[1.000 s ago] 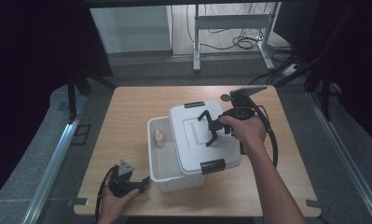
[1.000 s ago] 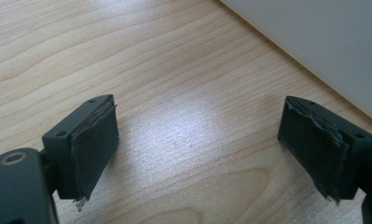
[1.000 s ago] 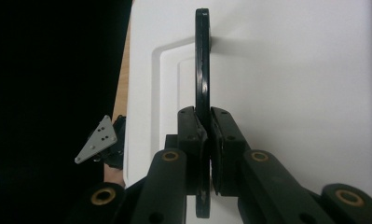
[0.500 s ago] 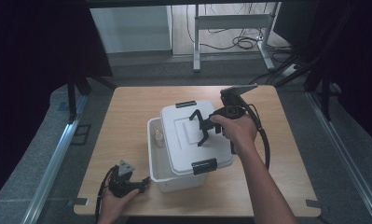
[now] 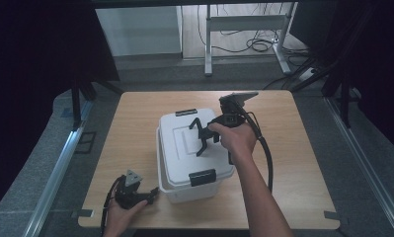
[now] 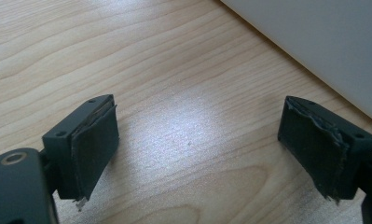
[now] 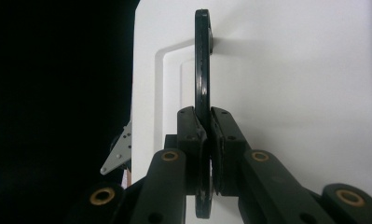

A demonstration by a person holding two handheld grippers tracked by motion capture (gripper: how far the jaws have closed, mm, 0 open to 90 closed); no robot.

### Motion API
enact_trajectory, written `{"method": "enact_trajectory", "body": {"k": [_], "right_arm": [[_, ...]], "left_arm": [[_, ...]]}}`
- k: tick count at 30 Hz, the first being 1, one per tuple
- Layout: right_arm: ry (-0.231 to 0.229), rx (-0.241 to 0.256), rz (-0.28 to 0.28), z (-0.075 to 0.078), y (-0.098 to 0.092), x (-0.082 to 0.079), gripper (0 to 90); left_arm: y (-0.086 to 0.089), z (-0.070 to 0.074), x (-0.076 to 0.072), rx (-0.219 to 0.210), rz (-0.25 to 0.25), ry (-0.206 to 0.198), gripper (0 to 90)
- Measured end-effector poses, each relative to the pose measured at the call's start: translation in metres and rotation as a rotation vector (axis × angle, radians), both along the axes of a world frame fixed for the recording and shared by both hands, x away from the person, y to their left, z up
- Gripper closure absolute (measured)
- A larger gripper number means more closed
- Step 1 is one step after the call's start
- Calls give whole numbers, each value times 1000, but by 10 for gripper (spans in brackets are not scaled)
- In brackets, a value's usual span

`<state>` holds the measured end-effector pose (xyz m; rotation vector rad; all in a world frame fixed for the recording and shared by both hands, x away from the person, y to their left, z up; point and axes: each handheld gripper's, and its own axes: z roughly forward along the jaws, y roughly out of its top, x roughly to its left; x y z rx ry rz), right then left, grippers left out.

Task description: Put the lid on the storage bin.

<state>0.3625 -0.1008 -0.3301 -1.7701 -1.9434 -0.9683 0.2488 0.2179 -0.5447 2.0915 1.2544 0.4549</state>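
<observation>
At the near left of the wooden table (image 5: pixel 135 123), the left gripper (image 5: pixel 135 193) is rested on the surface, held in the person's left hand (image 5: pixel 119 217). Its jaws are seen spread wide in the left gripper view, with nothing between the pads (image 6: pixel 93 149) but bare wood; the white side of the storage box (image 6: pixel 323 42) is just beside it to the right.

In the middle of the table, the storage box (image 5: pixel 184 190) is covered by its white lid (image 5: pixel 184 148), which is set slightly askew, its near-left corner not quite matching the rim below. A black latch (image 5: pixel 202 177) is seen at the near edge and another (image 5: pixel 186 112) at the far edge.

To the right, the right gripper (image 5: pixel 200 137) is clamped onto the black carry handle (image 7: pixel 202 70) of the lid, with the handle stood upright between the closed jaws.

Several things could go wrong from here. If the lid is released while askew, it may be left sitting on the rim rather than seated, and the latches would not catch. If the handle is pulled sideways, the whole box may be dragged toward the idle left gripper, since the box is not braced.
</observation>
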Motion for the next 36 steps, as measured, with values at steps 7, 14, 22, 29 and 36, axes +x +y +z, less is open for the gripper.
{"method": "enact_trajectory", "body": {"k": [7,14,22,29,36], "right_arm": [[10,3,4,-5,7,-1,834],[19,9,5,-12,16,-1,833],[26,16,-37,-31,22,2,833],[31,32,-36,-38,22,1,828],[26,3,-15,-43,25,-2,826]], "left_arm": [[0,0,0,1,0,0,121],[0,0,0,1,0,0,120],[0,0,0,1,0,0,120],[0,0,0,0,-2,1,119],[0,0,0,0,-2,1,119]]}}
